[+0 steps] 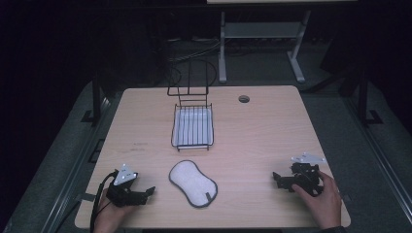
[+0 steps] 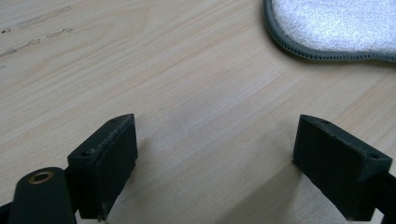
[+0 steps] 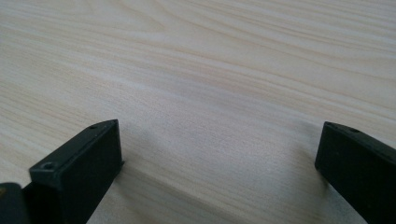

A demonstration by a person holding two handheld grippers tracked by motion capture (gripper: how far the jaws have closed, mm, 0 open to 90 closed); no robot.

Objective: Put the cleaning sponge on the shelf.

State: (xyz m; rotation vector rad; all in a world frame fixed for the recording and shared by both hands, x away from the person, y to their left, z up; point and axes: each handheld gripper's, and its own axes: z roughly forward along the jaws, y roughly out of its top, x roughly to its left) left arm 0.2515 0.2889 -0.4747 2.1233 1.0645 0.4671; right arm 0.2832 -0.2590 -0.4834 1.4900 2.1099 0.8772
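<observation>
A white, peanut-shaped pad with a grey edge (image 1: 192, 183) lies flat near the front middle of the wooden table (image 1: 262, 136). My left gripper (image 1: 148, 191) rests low at the front left, jaws pointing toward the pad and open with nothing between them. In the left gripper view the pad (image 2: 336, 28) lies at the upper right, beyond my left gripper (image 2: 215, 154). My right gripper (image 1: 276, 178) sits at the front right in a hand, pointing left. The right gripper view has my right gripper (image 3: 219, 158) open over bare wood.
A black wire rack (image 1: 193, 127) with a white tray under it stands at the table's back middle, its tall wire back (image 1: 189, 80) rising behind. A round cable hole (image 1: 244, 99) is at the back right. Dark floor and a white desk frame (image 1: 262, 43) lie beyond.
</observation>
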